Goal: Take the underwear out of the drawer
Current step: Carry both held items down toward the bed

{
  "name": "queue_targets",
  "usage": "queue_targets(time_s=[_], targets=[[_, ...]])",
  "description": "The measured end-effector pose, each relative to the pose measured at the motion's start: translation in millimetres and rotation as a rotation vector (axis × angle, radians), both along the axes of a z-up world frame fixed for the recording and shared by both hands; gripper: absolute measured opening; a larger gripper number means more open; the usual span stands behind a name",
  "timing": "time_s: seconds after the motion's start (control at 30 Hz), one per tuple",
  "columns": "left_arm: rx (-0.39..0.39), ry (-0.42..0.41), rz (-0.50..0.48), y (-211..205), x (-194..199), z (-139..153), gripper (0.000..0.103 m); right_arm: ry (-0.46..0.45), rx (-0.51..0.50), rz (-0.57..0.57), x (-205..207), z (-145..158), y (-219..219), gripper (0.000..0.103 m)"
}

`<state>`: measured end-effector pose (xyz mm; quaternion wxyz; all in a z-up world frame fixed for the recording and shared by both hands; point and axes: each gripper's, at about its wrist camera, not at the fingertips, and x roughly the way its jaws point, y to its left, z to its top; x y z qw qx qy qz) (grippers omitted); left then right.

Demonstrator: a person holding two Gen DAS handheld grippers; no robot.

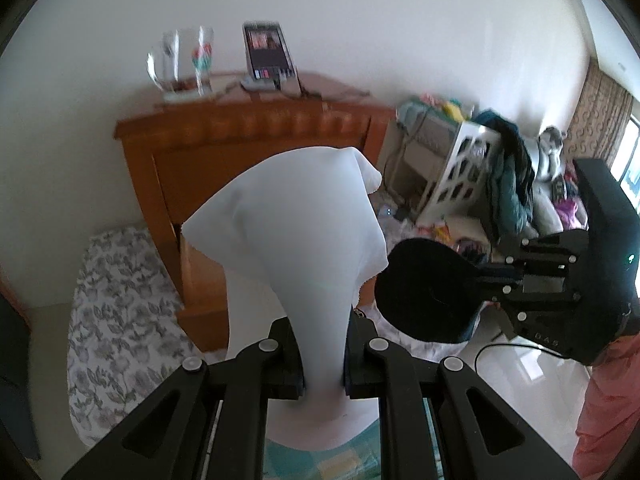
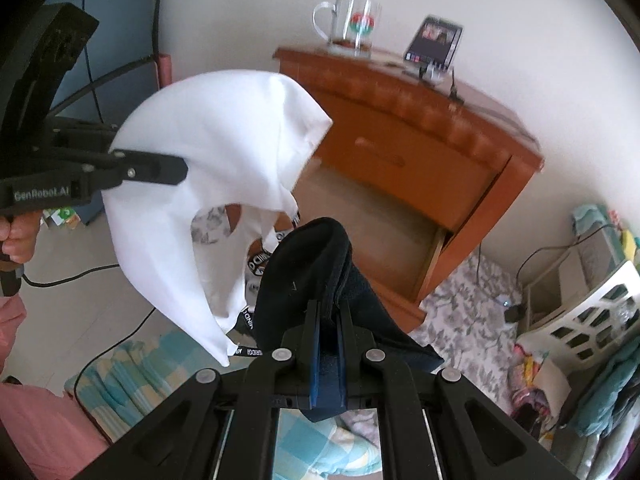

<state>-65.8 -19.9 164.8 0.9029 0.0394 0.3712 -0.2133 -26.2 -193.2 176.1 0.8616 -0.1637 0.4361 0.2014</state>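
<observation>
My left gripper is shut on white underwear, which rises bunched from between its fingers. In the right wrist view the same white underwear hangs from the left gripper at the left. My right gripper is shut on dark underwear, held up in front of the open drawer, whose wooden bottom shows bare. The left wrist view has the right gripper at the right, clamping the dark underwear. Both garments are held in the air, close together.
The wooden nightstand carries a glass mug and a propped phone. A floral mattress lies beside it. A white laundry basket with piled clothes stands to the right. Cables cross the floor. A hand grips the left handle.
</observation>
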Motion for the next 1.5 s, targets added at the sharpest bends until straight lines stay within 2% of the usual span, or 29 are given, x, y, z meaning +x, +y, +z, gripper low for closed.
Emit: queue_targets(time_s=[0.53,0.7,0.87,1.23,1.5], targets=[[0.036,0.278,0.028,-16.8,58.5,-115.3,0.014,0.221,0.021,-0.019,32.5,-98.5,-4.4,0.007],[0.066,0.319,0.053,-20.2,74.3,-146.5,0.014,0.273,0.026,-0.045,45.6,-135.8,-6.2,0.007],[0.049,0.380,0.090,-19.7,91.3,-178.2,0.014,0.324,0.061,-0.079,61.2,-170.6,-10.2,0.007],[0.073,0.461,0.101,-31.2,103.1,-230.2,0.017,0.380,0.065,-0.120,81.1,-217.1,-13.9,0.007],[0.065,0.553,0.099,-32.2,102.1,-266.0,0.017,0.430,0.071,-0.130,87.9,-238.5,-10.3,0.008]])
